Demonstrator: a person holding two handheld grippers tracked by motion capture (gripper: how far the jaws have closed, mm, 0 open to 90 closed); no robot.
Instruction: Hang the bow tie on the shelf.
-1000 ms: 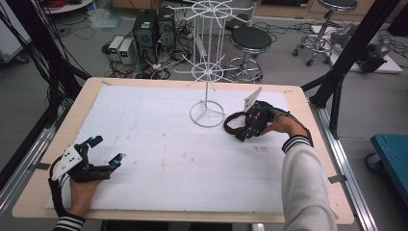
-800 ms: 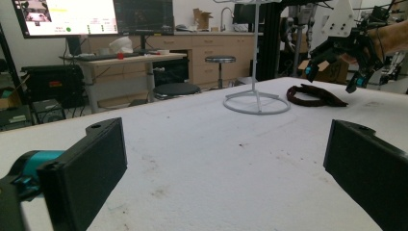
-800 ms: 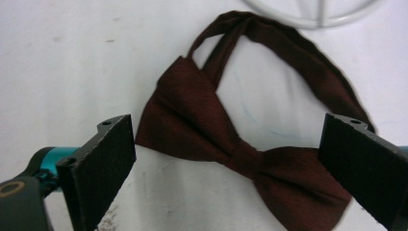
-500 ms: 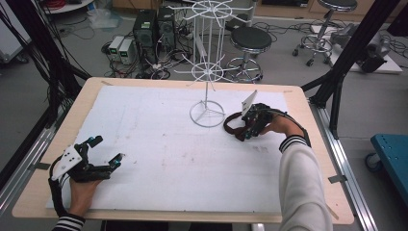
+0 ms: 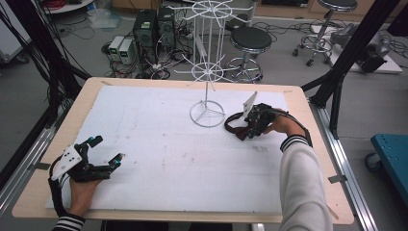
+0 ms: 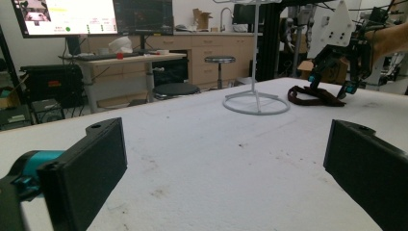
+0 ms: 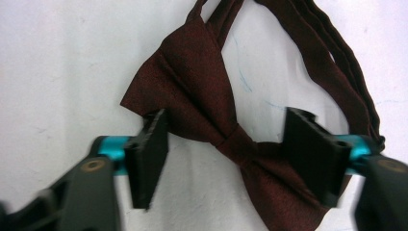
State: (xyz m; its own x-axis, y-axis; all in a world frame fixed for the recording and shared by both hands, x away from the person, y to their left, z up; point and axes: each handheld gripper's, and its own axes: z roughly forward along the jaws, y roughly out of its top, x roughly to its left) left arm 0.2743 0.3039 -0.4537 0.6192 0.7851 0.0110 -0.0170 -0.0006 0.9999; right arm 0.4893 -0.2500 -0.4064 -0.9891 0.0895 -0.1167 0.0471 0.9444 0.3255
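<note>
The step in hand is judged to be the taking up of the dark red bow tie (image 7: 211,115) by the right gripper (image 7: 226,149). It would be done well if the jaws were closed on the knot at the middle, where the cloth is bunched and firm, not on a loose wing that would slide out.

The left gripper (image 5: 98,154) is held low over the white mat (image 5: 159,139), its jaws spread wide with nothing between them; the bow tie lies well apart from it, far ahead and to the right of its jaws, just beside the ring base of the white wire stand (image 5: 207,72).

The right gripper's jaws are also wide apart and nothing is clamped. The knot lies between them, nearer the right jaw, with one wing spread up past the left jaw and the strap (image 7: 332,62) looped beyond the right jaw.
</note>
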